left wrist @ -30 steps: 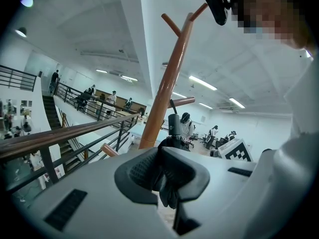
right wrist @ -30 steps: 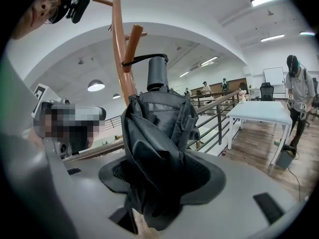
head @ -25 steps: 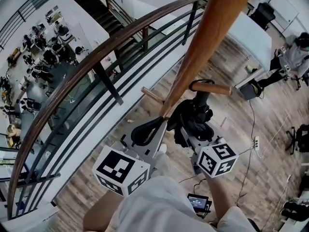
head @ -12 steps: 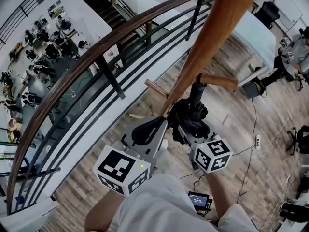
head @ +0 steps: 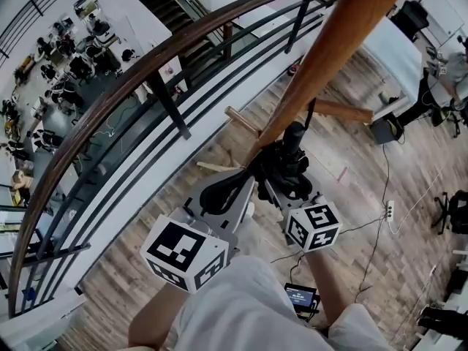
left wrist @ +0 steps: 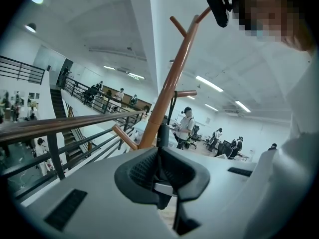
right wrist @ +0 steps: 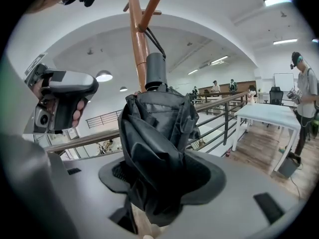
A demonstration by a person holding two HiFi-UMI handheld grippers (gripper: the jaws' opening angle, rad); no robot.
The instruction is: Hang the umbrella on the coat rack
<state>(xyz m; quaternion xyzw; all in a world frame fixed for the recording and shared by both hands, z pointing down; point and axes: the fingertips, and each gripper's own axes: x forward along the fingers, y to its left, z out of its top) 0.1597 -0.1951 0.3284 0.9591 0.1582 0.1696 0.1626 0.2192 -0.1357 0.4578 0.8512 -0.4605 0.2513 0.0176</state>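
Observation:
The wooden coat rack pole [head: 322, 57] rises beside me, with a side peg [head: 344, 111] sticking out to the right. A folded black umbrella [head: 281, 168] stands upright against the pole's foot. My right gripper [head: 281, 187] is shut on its bunched fabric [right wrist: 154, 143]. Above the fabric is the grey handle [right wrist: 155, 71], and its thin strap runs up to the peg [right wrist: 149, 8]. My left gripper [head: 245, 181] hovers just left of the umbrella, jaws shut with nothing between them. From the left gripper [left wrist: 162, 156] I see the handle [left wrist: 163, 133] right ahead.
A wood-topped railing [head: 146, 72] with dark bars runs behind the rack, over an open floor below. A white table [right wrist: 269, 116] and a standing person [right wrist: 304, 93] are to the right. Cables and a small device [head: 301, 297] lie on the wooden floor near my feet.
Both grippers have sunk a little. The umbrella went down with the right gripper, and its strap, a loop at the peg earlier, now runs nearly straight from peg to handle.

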